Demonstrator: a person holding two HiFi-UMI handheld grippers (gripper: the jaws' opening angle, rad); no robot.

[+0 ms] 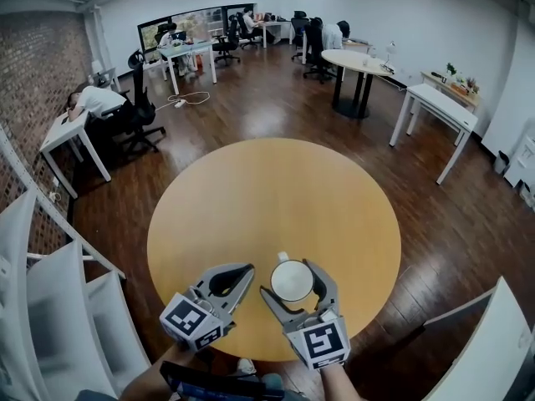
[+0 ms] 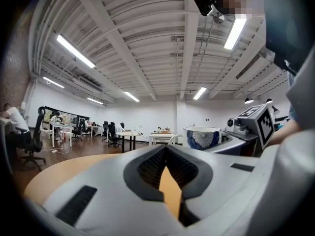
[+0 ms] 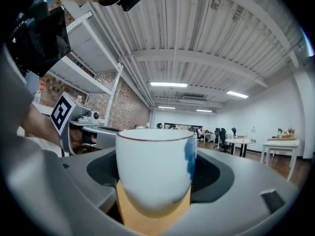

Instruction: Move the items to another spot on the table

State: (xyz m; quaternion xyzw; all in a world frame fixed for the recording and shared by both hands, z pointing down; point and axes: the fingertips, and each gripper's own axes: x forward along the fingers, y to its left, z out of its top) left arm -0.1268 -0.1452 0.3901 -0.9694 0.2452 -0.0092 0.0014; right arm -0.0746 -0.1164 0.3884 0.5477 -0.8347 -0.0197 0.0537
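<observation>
A white cup with a blue pattern stands between the jaws of my right gripper, near the front edge of the round wooden table. That gripper is shut on the cup; in the right gripper view the cup fills the gap between the grey fingers. My left gripper lies just left of it, shut and holding nothing. In the left gripper view its tips meet, and the cup shows to the right.
White shelving stands close on the left and a white desk corner at the lower right. Other desks, chairs and a round table stand farther back. A person leans over a desk at the left.
</observation>
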